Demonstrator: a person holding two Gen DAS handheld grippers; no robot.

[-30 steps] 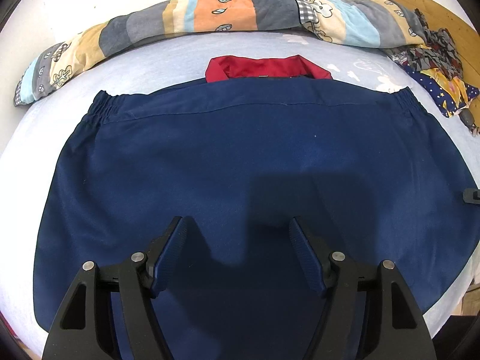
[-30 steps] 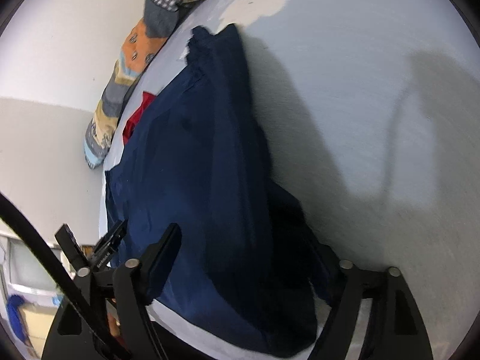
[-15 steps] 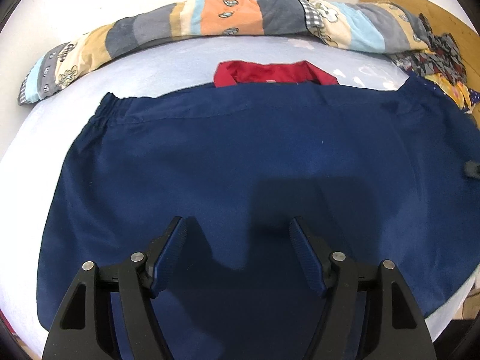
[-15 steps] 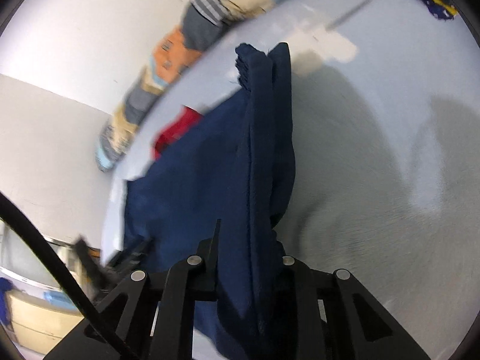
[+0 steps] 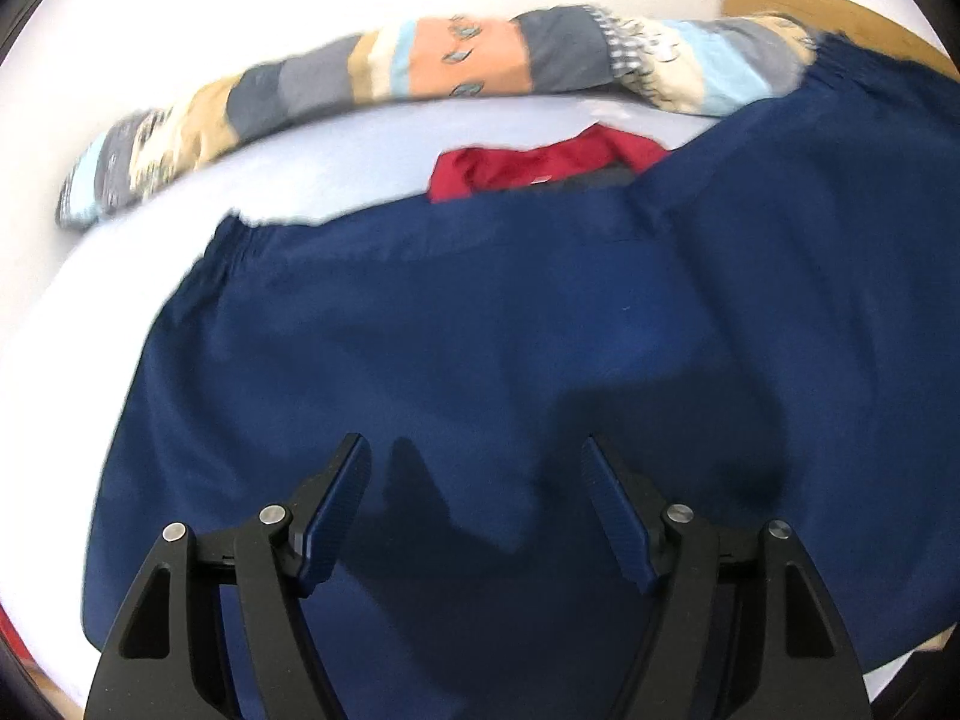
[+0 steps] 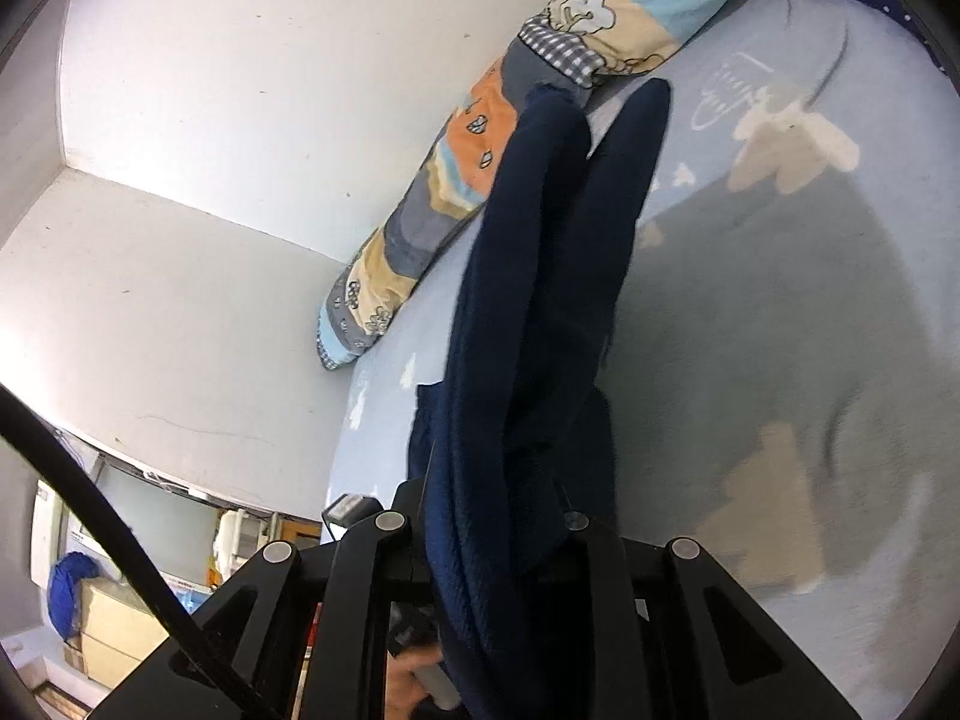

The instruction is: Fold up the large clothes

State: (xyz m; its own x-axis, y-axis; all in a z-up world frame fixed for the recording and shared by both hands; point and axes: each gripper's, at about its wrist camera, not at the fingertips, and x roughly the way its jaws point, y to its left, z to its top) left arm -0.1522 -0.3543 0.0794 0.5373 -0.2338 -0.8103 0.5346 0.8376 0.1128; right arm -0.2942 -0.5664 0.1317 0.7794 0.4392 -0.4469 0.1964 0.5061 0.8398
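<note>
A large navy garment (image 5: 492,324) with a red collar (image 5: 540,165) lies spread on a pale blue bed (image 5: 336,168). My left gripper (image 5: 474,468) hovers open over its near part, nothing between the fingers. In the left wrist view the garment's right side rises off the bed, its gathered cuff (image 5: 852,60) high at the upper right. My right gripper (image 6: 504,534) is shut on that navy garment (image 6: 540,312); a bunched fold runs up from between the jaws, lifted clear of the bed sheet (image 6: 780,312).
A long patchwork bolster (image 5: 420,72) (image 6: 480,162) lies along the far edge against the white wall. A wooden headboard (image 5: 798,0) stands at the far right. Beyond the bed's left side, in the right wrist view, are boxes (image 6: 114,618) and shelving.
My right gripper closed on the garment's right edge and lifted it. The right side and cuff have risen off the bed and swung inward. The left gripper stayed put, open.
</note>
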